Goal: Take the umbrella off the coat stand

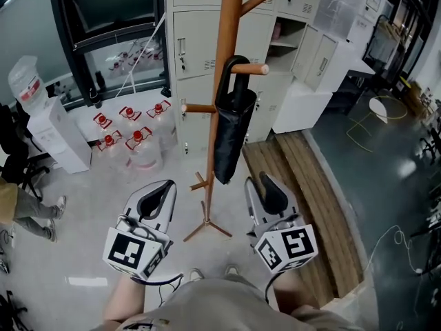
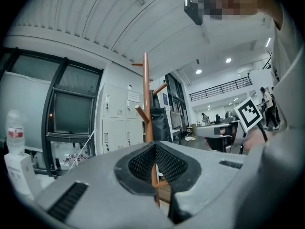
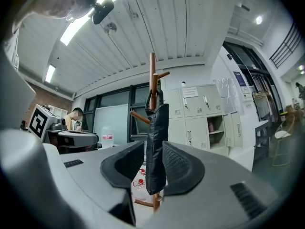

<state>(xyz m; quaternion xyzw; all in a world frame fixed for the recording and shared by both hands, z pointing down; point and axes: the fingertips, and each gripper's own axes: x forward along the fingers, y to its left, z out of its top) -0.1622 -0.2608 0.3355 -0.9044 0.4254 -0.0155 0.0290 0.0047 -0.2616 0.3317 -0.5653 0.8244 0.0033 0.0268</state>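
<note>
Far left, a cluster of red-capped water bottles [image 1: 131, 135] sits on the floor [image 1: 83, 205], near the base of the lockers [image 1: 196, 33]. Nearer the person, the left hand-held gripper [image 1: 157, 197] points level toward the stand. Its pads are pressed together with nothing between them.

In the middle, the wooden coat stand [image 1: 224, 40] has its feet on the floor, just beside the left edge of a strip of wooden boards [image 1: 303, 178]. The black umbrella [image 1: 233, 126] is furled in its sleeve and hangs straight down alongside the pole. Its curved handle is hooked over a peg [image 1: 249, 68] that sticks out to the right.

To the right, the right hand-held gripper [image 1: 270, 190] has its jaws partly apart and is lined up with the umbrella. It is still well short of it and touches nothing.

The step in hand looks like the approach. It would go best if the right jaws closed on the upper part of the folded body, just below the handle, where the bundle is firmest. The umbrella should then be raised until the hook clears the peg, and drawn off toward the peg's free end. Pulling it straight back risks tipping the light stand, so the closed left gripper could brace the pole.
</note>
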